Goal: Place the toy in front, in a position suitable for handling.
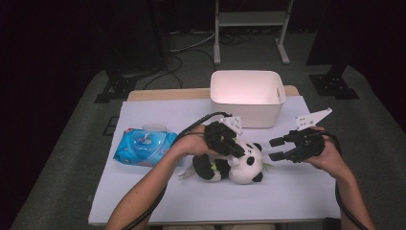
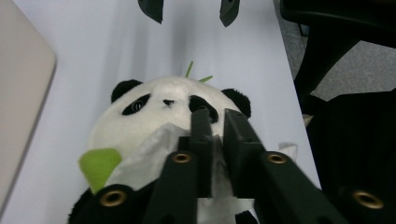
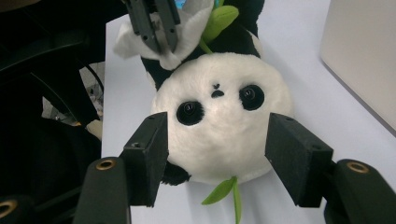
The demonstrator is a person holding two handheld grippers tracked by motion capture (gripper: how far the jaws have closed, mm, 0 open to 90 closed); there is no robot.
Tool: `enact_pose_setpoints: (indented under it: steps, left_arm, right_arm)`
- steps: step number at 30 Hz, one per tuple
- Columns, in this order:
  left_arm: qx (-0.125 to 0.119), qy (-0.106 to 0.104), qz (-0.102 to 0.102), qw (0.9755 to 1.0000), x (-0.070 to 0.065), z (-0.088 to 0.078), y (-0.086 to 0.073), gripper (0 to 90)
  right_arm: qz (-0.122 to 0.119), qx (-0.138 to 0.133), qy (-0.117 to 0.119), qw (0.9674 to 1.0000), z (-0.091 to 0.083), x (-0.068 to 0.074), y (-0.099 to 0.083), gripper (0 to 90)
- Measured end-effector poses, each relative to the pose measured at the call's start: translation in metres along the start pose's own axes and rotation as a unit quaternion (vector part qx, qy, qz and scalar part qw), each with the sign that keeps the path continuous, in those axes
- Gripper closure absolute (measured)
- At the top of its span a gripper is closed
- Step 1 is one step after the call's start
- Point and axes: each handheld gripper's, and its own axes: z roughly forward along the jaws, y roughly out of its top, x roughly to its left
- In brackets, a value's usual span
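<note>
My left gripper is clamped on a white tissue, pressed against the plush panda below its face. The panda lies near the middle of the tabletop, toward its front edge, a soft toy with a white round head, black ears, black eye patches, black limbs and a green leaf at its chest. My right gripper sits just beside the panda's head with its jaws wide apart, holding nothing. A blue pack of wet wipes lies toward the left edge, and a white bin stands at the back.

A white bin stands behind; a blue wipes pack lies left.
</note>
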Motion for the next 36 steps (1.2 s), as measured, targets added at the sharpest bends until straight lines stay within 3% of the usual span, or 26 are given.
enact_pose_setpoints:
  steps: [5,12,16,25,36]
  left_arm:
    - [-0.011,0.005,-0.008,0.9999,0.001,-0.008,-0.004,69.1]
    - [-0.022,0.014,-0.015,0.9995,-0.001,-0.027,-0.013,68.1]
    - [-0.026,0.023,-0.021,0.9992,-0.003,-0.038,-0.021,68.1]
    - [-0.022,0.039,-0.038,0.9983,-0.006,-0.054,-0.044,68.3]
    - [-0.017,0.04,-0.059,0.9973,-0.006,-0.057,-0.068,69.4]
  right_arm:
    - [-0.004,0.002,0.0,1.0,0.002,0.001,0.001,38.4]
    - [-0.026,0.013,0.009,0.9995,0.014,0.011,0.014,38.7]
    - [-0.049,0.019,0.026,0.9983,0.032,0.019,0.031,39.4]
    - [-0.094,0.035,0.041,0.9941,0.07,0.031,0.065,39.8]
    - [-0.116,0.078,0.027,0.9897,0.105,0.034,0.083,42.3]
